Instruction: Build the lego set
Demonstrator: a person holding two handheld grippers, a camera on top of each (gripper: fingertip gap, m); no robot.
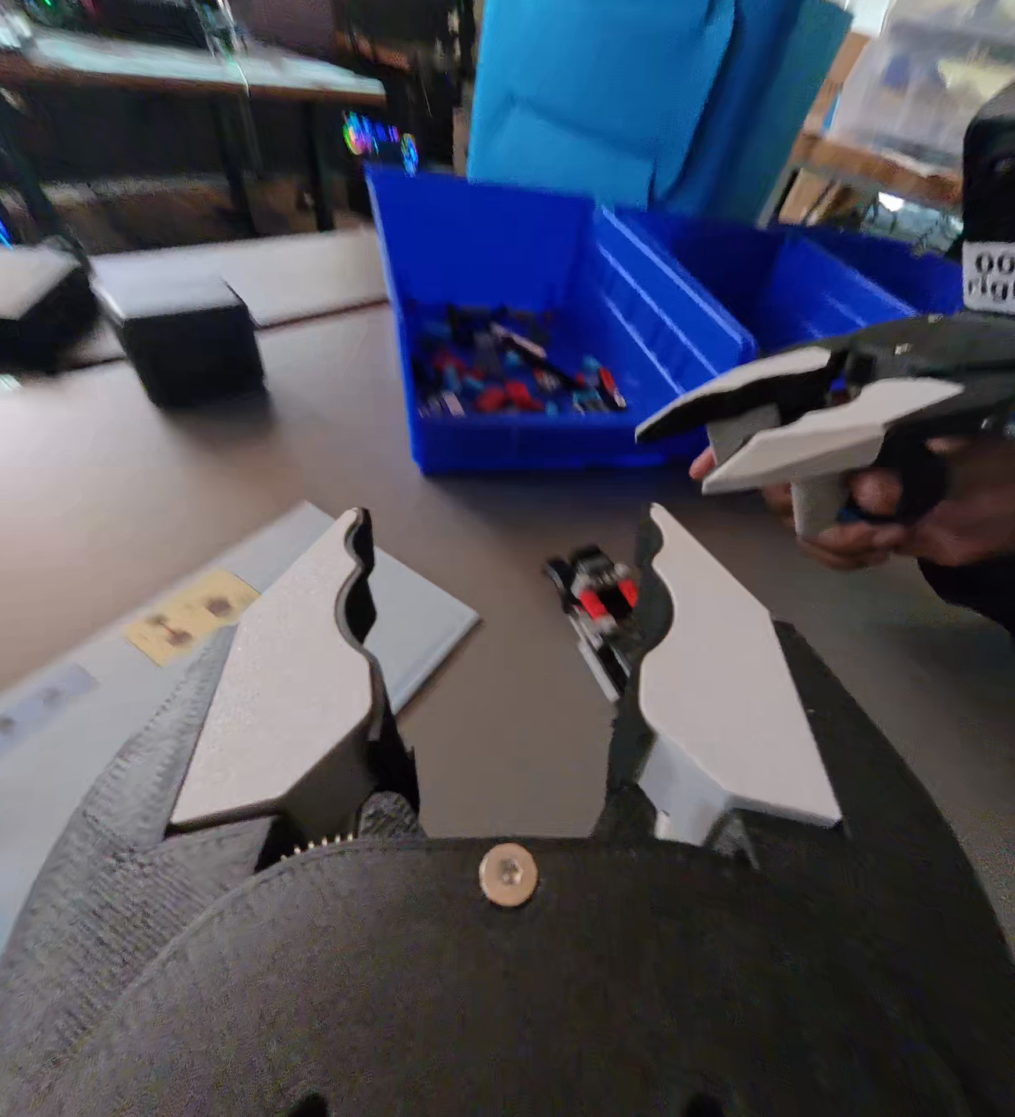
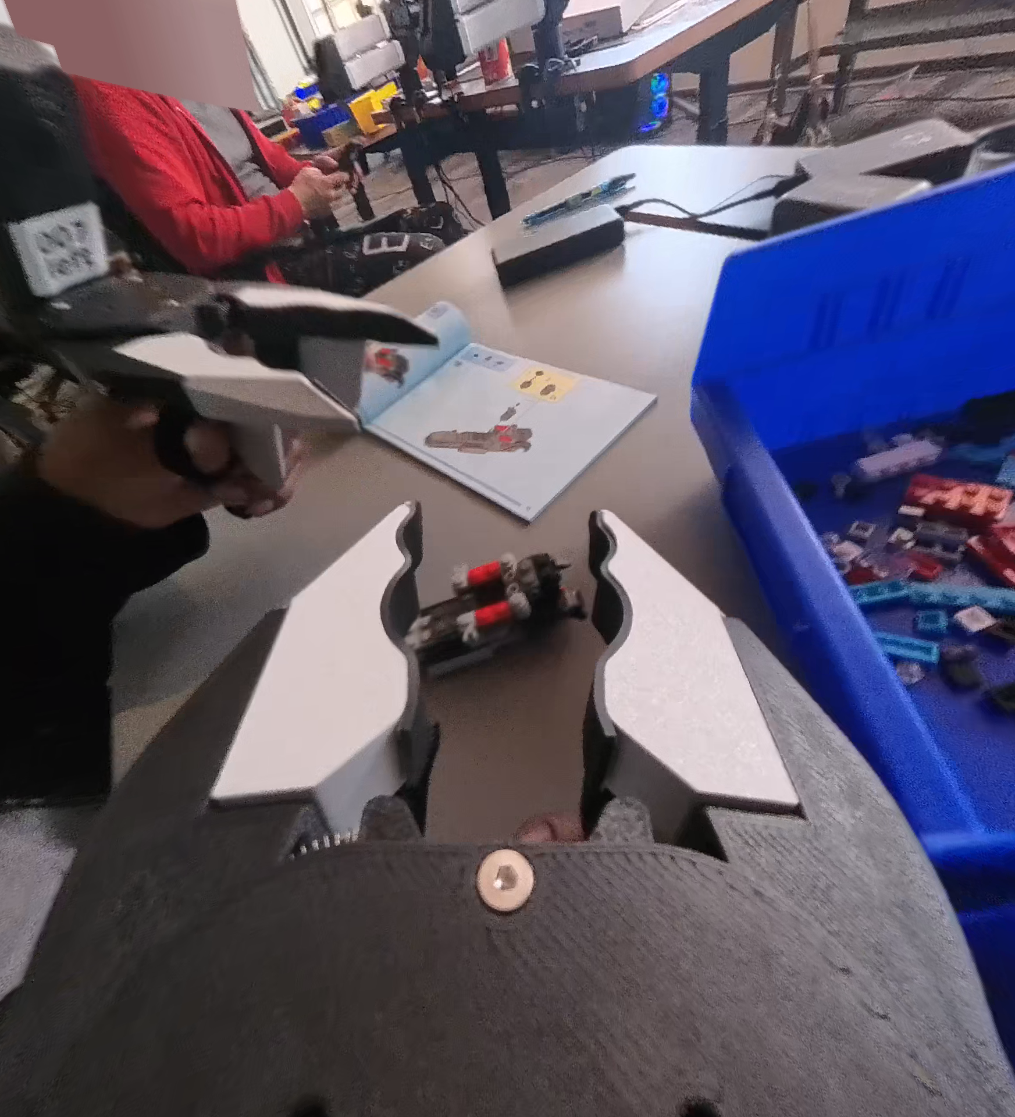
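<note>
A small part-built lego model [image 1: 598, 604], black and grey with red pieces, lies on the dark table. It also shows in the right wrist view [image 2: 493, 610]. My left gripper [image 1: 508, 532] is open and empty, with the model just inside its right finger. My right gripper [image 2: 505, 526] is open and empty above the table, with the model seen between its fingers. Each gripper also shows in the other view, the right one [image 1: 671, 459] and the left one [image 2: 396, 381], both held in a hand. The open instruction booklet [image 2: 505, 417] lies to the left of the model.
A blue bin [image 1: 493, 254] of several loose lego pieces [image 2: 970, 574] stands behind the model, with a second blue bin [image 1: 795, 278] beside it. Black boxes [image 1: 190, 338] sit at the far left. A person in a red sleeve [image 2: 190, 175] sits at the table's far side.
</note>
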